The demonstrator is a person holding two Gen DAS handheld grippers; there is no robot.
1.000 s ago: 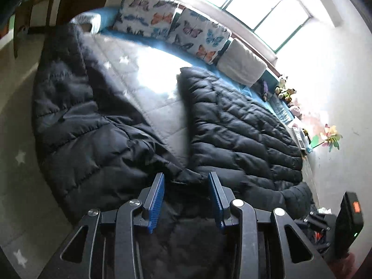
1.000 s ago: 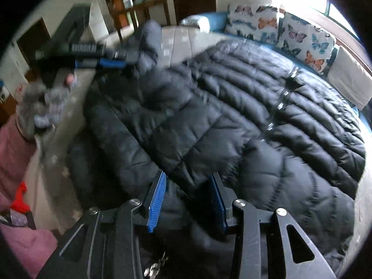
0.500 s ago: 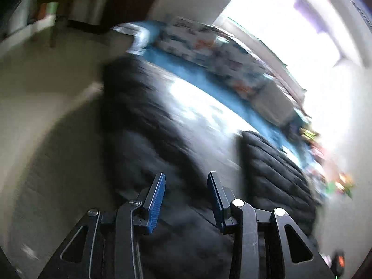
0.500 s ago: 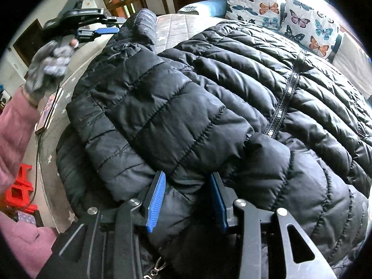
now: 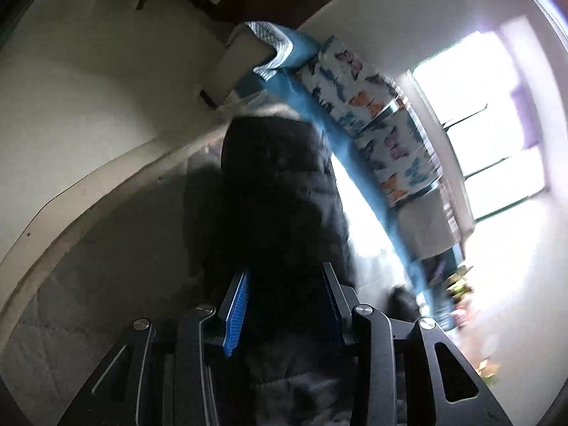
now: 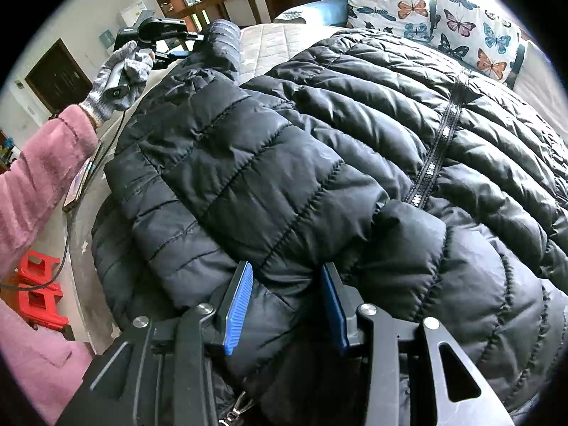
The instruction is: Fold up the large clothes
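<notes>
A large black quilted puffer jacket (image 6: 355, 149) lies across the bed, its zipper (image 6: 440, 149) running down the middle. One side panel is folded over the body. My right gripper (image 6: 285, 305) is shut on a thick fold of the jacket near its lower edge. My left gripper (image 5: 284, 305) is shut on the jacket's sleeve (image 5: 277, 191), held up off the bed and blurred. In the right wrist view the left gripper (image 6: 181, 48) shows at the far left, gripping the sleeve end (image 6: 220, 46) in a gloved hand.
Butterfly-print pillows (image 6: 426, 10) line the bed's far edge under a bright window (image 5: 497, 135). The quilted grey mattress (image 6: 277, 42) shows beyond the jacket. A phone (image 6: 76, 188) lies at the bed's left edge. Red stools (image 6: 35, 291) stand on the floor.
My left gripper has swung up and to the left, lifting the sleeve off the bed. The side panel now lies folded over the jacket body. My right gripper has kept its hold.
</notes>
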